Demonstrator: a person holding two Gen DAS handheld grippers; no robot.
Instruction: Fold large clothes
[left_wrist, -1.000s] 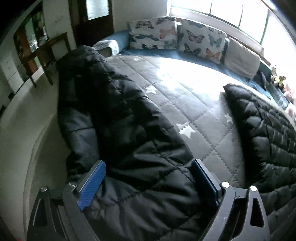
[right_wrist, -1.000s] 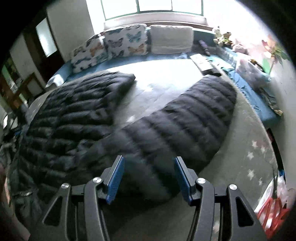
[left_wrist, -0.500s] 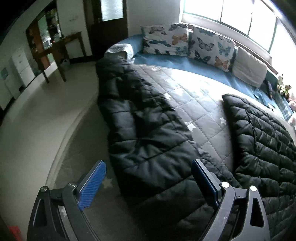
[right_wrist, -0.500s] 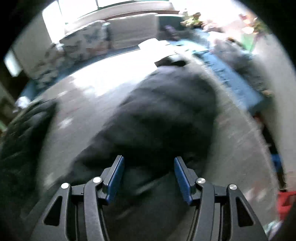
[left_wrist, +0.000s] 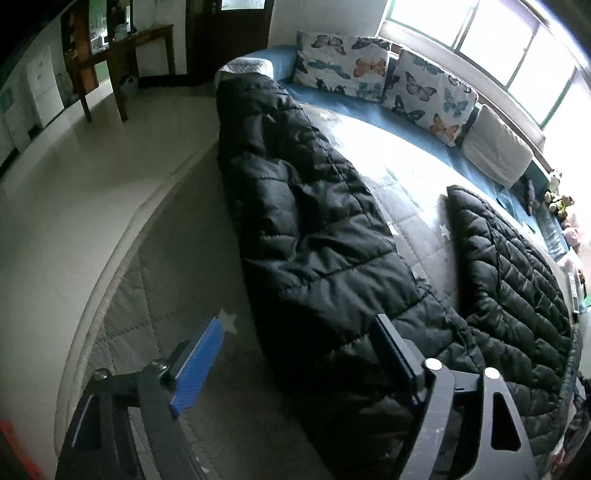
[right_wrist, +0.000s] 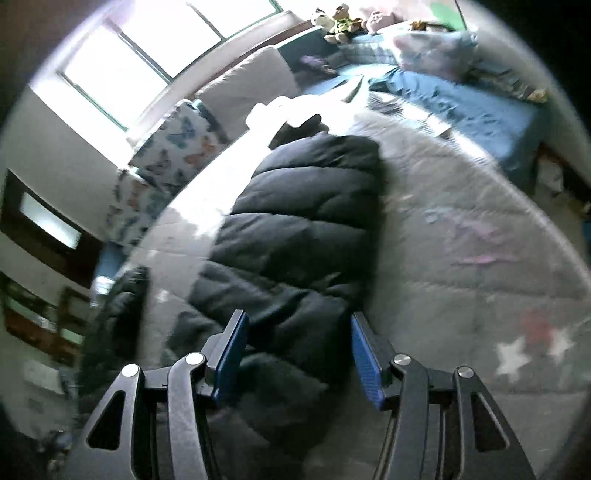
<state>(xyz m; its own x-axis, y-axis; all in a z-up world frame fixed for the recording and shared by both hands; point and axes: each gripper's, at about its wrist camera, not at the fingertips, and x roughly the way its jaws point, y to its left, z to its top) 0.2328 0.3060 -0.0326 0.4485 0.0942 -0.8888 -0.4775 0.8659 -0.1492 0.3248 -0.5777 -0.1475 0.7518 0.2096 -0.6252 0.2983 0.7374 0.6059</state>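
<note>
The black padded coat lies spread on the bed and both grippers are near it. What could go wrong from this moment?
1. The left sleeve lies along the bed's edge; a careless pull could drag it to the floor.
2. The left gripper is closing with only the coat's edge near one finger, so it may catch little fabric.
3. The right gripper is closing over the puffy right sleeve; it may pinch just the top layer and slip.

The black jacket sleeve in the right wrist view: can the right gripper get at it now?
Probably yes. The sleeve already lies between the closing fingers of the right gripper, with nothing on top of it.
</note>
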